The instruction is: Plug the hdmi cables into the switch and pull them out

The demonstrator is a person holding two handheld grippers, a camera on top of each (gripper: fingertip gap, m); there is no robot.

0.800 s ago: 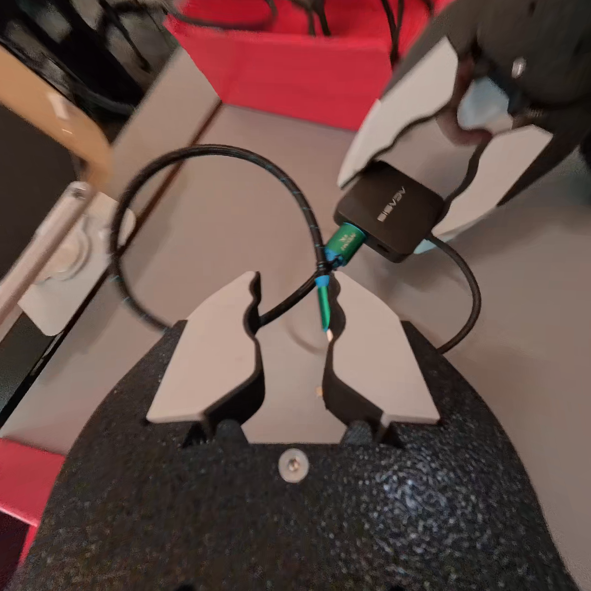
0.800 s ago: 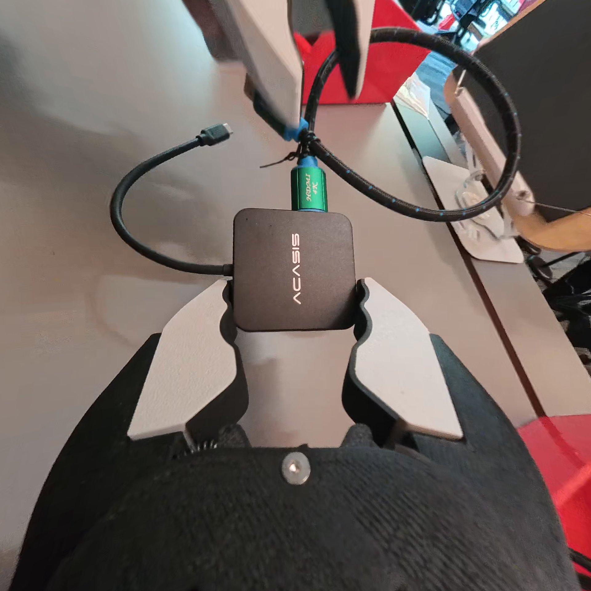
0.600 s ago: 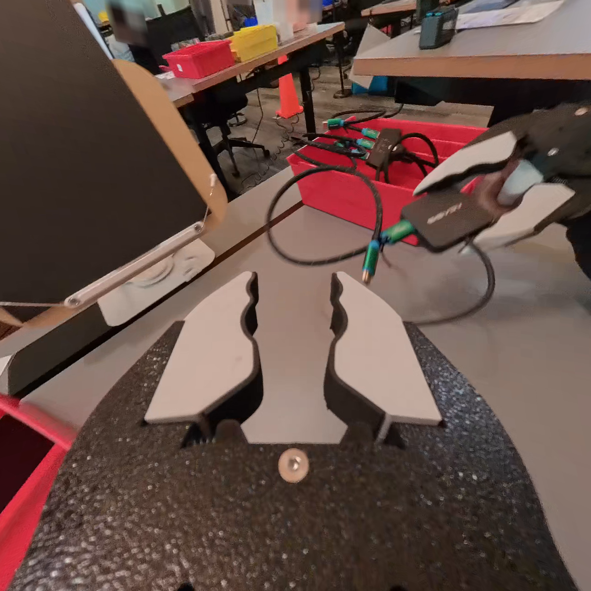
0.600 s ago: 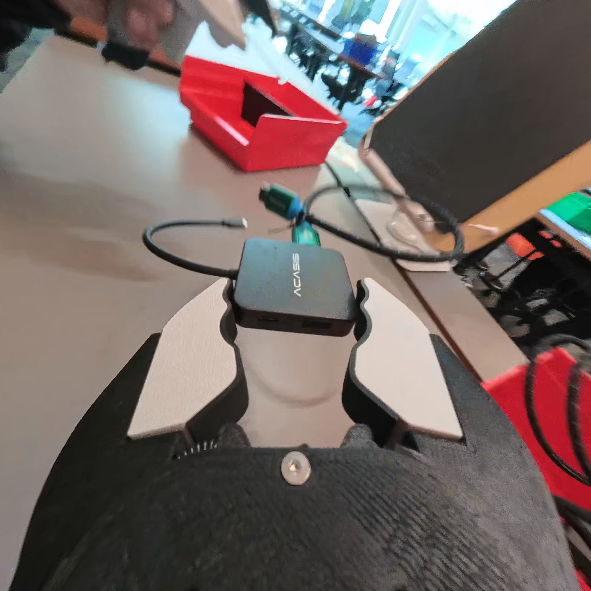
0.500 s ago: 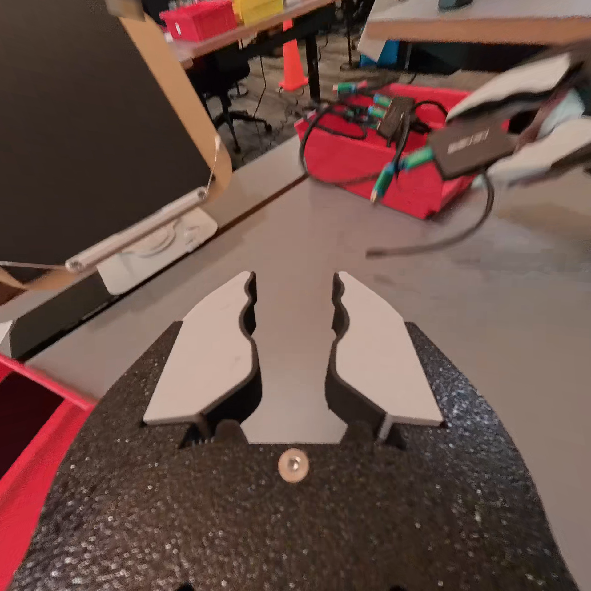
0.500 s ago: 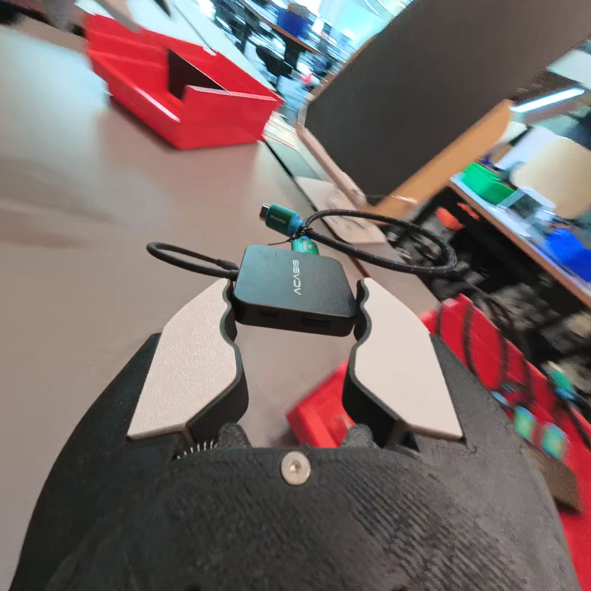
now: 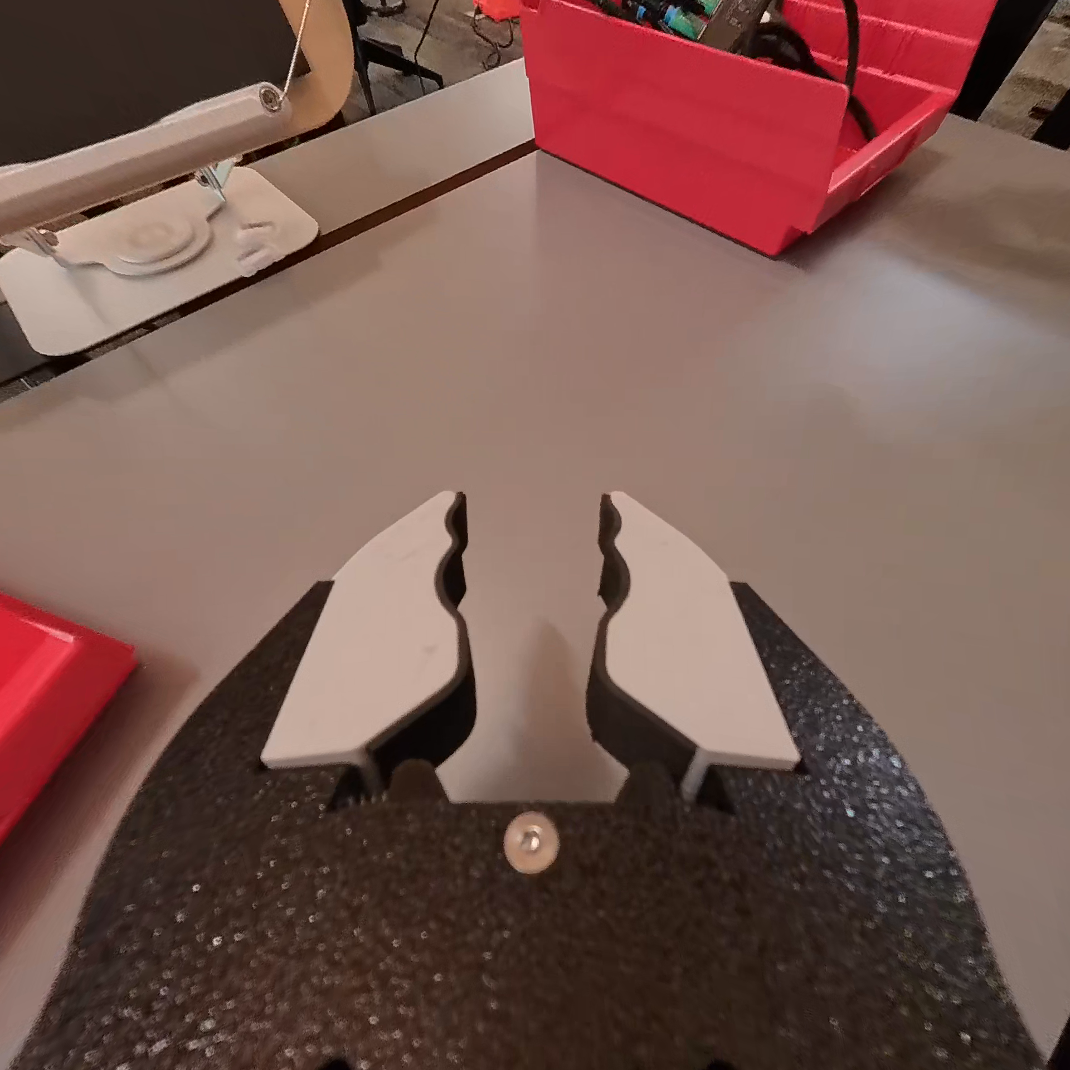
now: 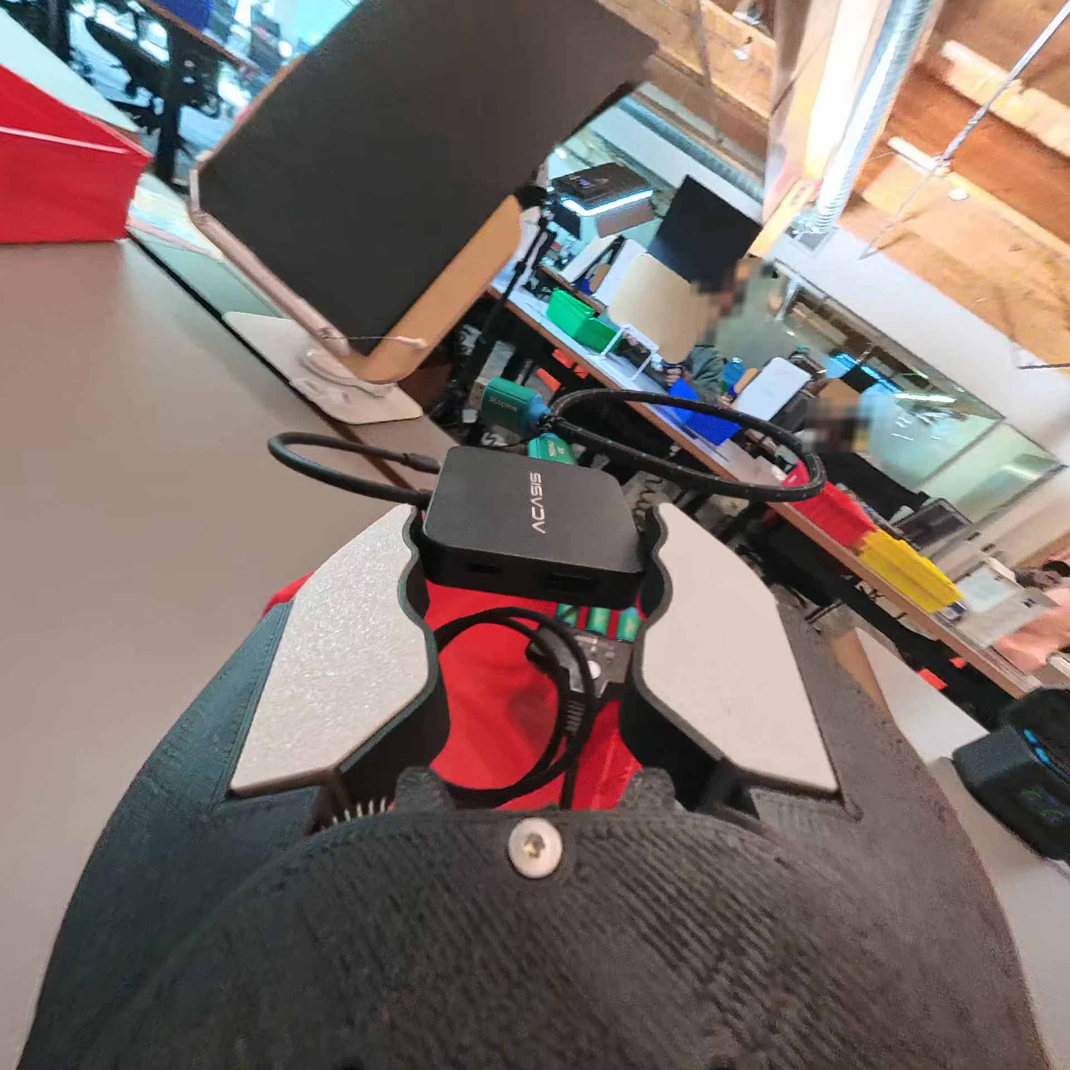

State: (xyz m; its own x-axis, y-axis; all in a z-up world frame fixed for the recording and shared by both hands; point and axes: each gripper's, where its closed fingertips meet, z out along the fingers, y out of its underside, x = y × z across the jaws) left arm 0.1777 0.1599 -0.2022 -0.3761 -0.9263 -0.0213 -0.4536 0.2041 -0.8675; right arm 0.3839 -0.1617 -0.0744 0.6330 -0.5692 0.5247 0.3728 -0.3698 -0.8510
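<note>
My right gripper (image 8: 532, 515) is shut on the black switch (image 8: 530, 515) and holds it in the air above a red bin (image 8: 498, 695). A braided HDMI cable (image 8: 724, 463) loops from the switch's far side; one green plug (image 8: 553, 449) sits in the switch and the other green plug (image 8: 509, 405) hangs free. The switch's own thin black lead (image 8: 336, 463) curls to the left. My left gripper (image 7: 531, 504) is open and empty above the bare grey table (image 7: 521, 347).
A red bin (image 7: 695, 116) holding several cables and switches stands at the table's far right. A white monitor stand (image 7: 156, 249) and a dark screen are at the far left. Another red bin's edge (image 7: 52, 695) is at the near left.
My left gripper let go of the cable and drew back over the bare table. My right gripper lifted the switch with the cable and carried it over the red bin.
</note>
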